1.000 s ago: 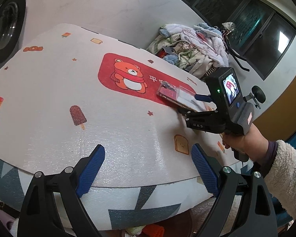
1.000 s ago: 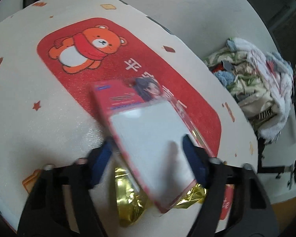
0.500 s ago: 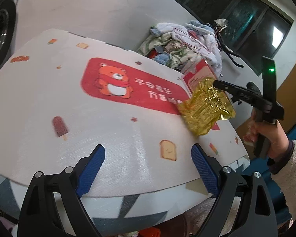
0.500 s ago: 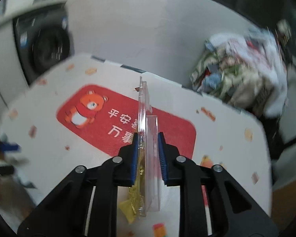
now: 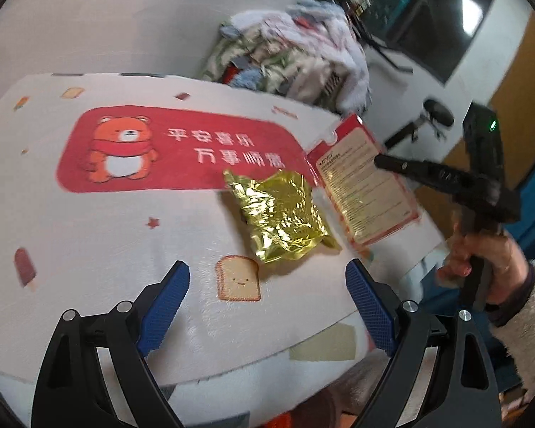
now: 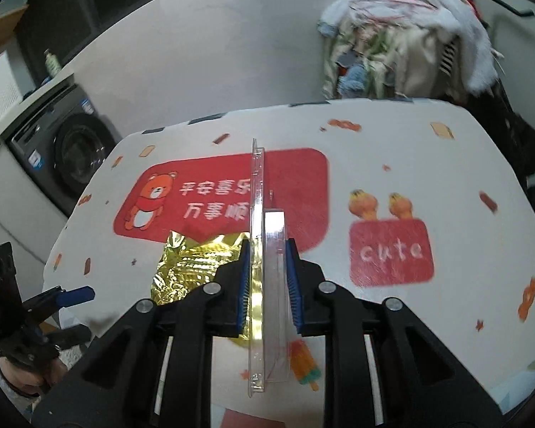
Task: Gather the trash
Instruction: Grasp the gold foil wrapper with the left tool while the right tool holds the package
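**Mia:** What is the right gripper (image 6: 266,281) holding?

**Ben:** A flat plastic pack (image 6: 267,249) with a red card back. The blue pads are pinched tight on it from both sides. It stands on its thin edge, up above the mat (image 6: 374,135), just in front of the red bear patch (image 6: 203,196).

**Mia:** Is it heavy?

**Ben:** I think it is very light. It looks stiff and smooth, so it could slip or twist if it is held only by a corner. The pads grip it near the middle, where the clear bump is. That seems a good spot. A hard squeeze might crack the clear part.

**Mia:** And the shiny gold thing?

**Ben:** That is a gold foil wrapper (image 5: 280,214). It lies flat on the mat, touching the near edge of the bear patch, just beside the pack. It looks soft, crinkly and light as a feather. It would bend and slide, so I would pinch a puffy fold in the middle, not the thin edge.

**Mia:** What about the left gripper (image 5: 267,292)?

**Ben:** Its claw is spread wide with nothing in it. It hangs over the near side of the mat, on the near side of the bear patch, with the wrapper just ahead of it.

**Mia:** So the wrapper goes next?

**Ben:** I guess so. I see no bin yet.
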Demonstrator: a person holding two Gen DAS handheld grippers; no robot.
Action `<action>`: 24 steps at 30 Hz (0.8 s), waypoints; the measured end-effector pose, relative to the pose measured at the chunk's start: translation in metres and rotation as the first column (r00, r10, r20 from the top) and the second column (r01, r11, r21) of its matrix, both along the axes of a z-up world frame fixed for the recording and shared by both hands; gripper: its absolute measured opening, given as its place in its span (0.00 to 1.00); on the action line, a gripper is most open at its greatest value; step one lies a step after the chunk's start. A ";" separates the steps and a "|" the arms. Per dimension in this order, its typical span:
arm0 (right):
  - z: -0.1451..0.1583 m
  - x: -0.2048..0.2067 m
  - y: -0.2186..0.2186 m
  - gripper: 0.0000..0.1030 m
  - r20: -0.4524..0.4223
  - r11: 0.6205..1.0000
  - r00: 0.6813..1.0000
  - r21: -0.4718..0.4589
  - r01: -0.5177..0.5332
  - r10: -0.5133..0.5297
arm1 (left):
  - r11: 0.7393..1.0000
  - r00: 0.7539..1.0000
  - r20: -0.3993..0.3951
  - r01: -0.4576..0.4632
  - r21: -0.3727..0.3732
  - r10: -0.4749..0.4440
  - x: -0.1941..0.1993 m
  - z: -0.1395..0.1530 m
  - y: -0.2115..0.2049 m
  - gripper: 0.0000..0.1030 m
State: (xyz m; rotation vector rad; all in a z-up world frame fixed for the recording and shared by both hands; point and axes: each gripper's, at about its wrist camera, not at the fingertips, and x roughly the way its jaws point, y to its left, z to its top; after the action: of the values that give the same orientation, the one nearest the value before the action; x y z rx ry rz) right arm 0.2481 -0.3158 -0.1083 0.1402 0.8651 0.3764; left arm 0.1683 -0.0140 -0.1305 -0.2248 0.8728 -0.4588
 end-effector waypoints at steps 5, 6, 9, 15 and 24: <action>-0.012 -0.002 -0.013 0.21 -0.011 0.999 0.999 0.039 0.031 -0.031 | 0.987 0.993 -0.038 0.115 0.115 -0.111 0.026 -0.023 -0.035 0.85; -0.013 -0.003 -0.015 0.21 -0.007 0.999 0.999 0.042 0.035 -0.035 | 0.994 0.993 -0.081 0.092 0.063 -0.086 0.035 -0.029 -0.033 0.84; -0.015 -0.008 -0.018 0.21 0.010 0.998 0.999 0.044 0.041 -0.041 | 0.996 0.986 -0.165 -0.005 -0.085 -0.009 0.055 -0.038 -0.019 0.76; -0.020 -0.009 -0.028 0.21 0.008 0.994 0.998 0.084 0.064 -0.065 | 0.963 0.959 -0.273 -0.142 -0.228 0.077 0.087 -0.052 -0.008 0.56; -0.013 -0.020 -0.032 0.21 0.025 0.991 0.996 0.103 0.082 -0.085 | 0.958 0.962 -0.255 -0.155 -0.240 0.092 0.091 -0.035 -0.006 0.14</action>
State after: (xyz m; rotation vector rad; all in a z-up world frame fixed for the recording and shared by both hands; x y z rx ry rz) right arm 0.2279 -0.3479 -0.1217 0.2638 0.8085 0.3436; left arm 0.2593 -0.0202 -0.1653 -0.5829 1.0298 -0.4320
